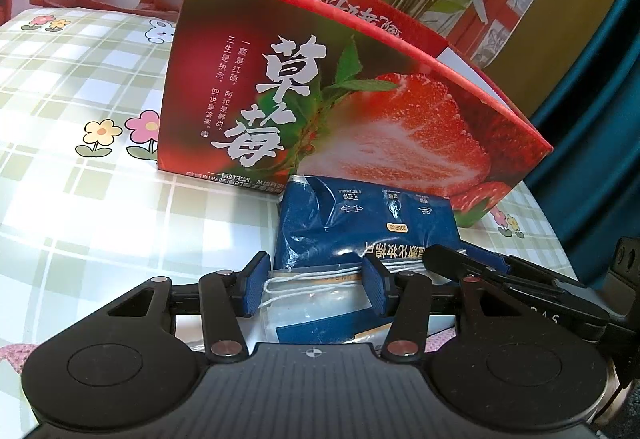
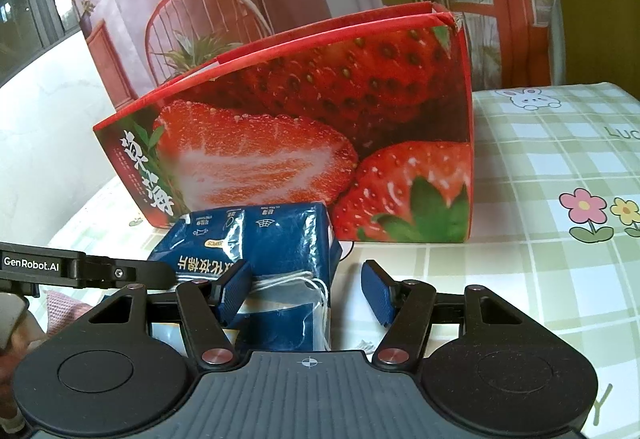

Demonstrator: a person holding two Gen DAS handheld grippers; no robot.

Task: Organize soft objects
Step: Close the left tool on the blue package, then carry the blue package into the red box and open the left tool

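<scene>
Checked tablecloth [image 1: 80, 199], both tongs angled down, left tongs [image 1: 316, 289] straddling blue packet [image 1: 368, 223]

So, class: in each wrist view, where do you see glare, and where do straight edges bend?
Left wrist view: white glare streaks the blue packet, sunlight washes out the checked tablecloth, and the strawberry box rim bows. Right wrist view: glare on the same packet; the box top edge curves; corners go dark.

One strawberry box [image 1: 352, 111], open-topped, beyond the tongs. One blue cotton-pad pack [image 1: 360, 227], just ahead of them. Two tongs: left tongs [image 1: 316, 289], right tongs [image 2: 308, 291].
</scene>
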